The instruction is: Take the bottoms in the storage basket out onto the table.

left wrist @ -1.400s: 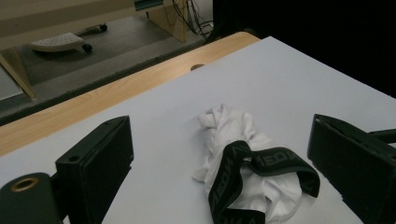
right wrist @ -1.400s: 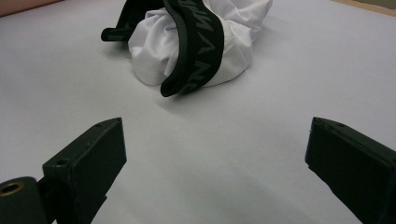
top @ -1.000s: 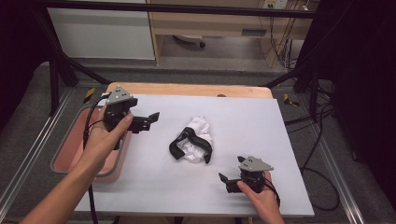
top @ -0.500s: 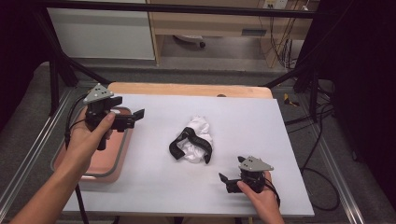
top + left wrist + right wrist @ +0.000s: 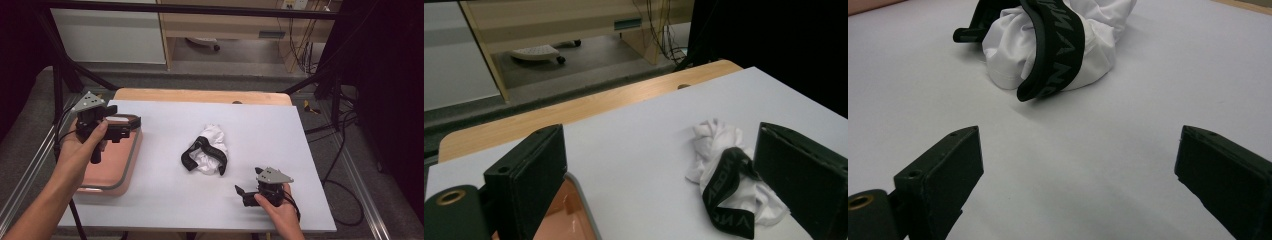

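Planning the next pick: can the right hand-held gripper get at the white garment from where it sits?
Probably yes: the right hand-held gripper is open and faces the white garment, with bare table between them.

Left gripper [image 5: 131, 127] raised, right gripper [image 5: 242, 195] low, both jaws wide apart.

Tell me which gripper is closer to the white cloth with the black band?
The right gripper, resting low on the table just in front of the cloth. The left gripper is held up over the pink tray, farther off to the side.
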A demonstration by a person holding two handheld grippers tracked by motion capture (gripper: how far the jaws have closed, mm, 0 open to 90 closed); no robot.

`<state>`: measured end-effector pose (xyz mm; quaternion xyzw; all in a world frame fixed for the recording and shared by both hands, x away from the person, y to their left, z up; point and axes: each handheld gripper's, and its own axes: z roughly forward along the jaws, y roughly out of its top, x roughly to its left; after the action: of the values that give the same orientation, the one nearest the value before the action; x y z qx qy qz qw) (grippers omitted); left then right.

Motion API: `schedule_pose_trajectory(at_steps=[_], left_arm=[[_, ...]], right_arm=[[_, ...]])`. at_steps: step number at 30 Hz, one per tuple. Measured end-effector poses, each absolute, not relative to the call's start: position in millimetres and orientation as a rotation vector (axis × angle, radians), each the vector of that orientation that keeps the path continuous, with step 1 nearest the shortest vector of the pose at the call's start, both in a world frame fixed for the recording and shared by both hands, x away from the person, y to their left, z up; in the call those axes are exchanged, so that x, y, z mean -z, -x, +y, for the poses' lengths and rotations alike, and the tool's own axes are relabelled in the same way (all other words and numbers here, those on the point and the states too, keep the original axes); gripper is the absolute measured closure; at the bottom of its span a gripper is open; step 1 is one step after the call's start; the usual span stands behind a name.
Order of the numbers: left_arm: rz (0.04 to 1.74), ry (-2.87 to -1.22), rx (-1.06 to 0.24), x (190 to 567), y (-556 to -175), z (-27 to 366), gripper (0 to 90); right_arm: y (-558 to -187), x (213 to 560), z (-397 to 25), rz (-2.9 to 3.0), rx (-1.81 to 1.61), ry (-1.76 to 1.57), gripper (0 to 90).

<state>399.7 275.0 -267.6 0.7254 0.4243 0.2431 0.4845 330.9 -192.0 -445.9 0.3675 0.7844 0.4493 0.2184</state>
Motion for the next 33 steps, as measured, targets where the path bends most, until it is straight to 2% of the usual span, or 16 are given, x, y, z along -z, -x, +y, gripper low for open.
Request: schedule_pose_trajectory(at_steps=[19,33], left_arm=[[1.064,-1.76,-0.591,280,-389,299,7.0],[1.04,-1.789,-0.566,308,-364,293,7.0]], right_arm=[[-331,446,-192,2.174,-1.247,-1.025,5.3],[-330,446,-192,2.178,-1.246,-1.017,5.6]])
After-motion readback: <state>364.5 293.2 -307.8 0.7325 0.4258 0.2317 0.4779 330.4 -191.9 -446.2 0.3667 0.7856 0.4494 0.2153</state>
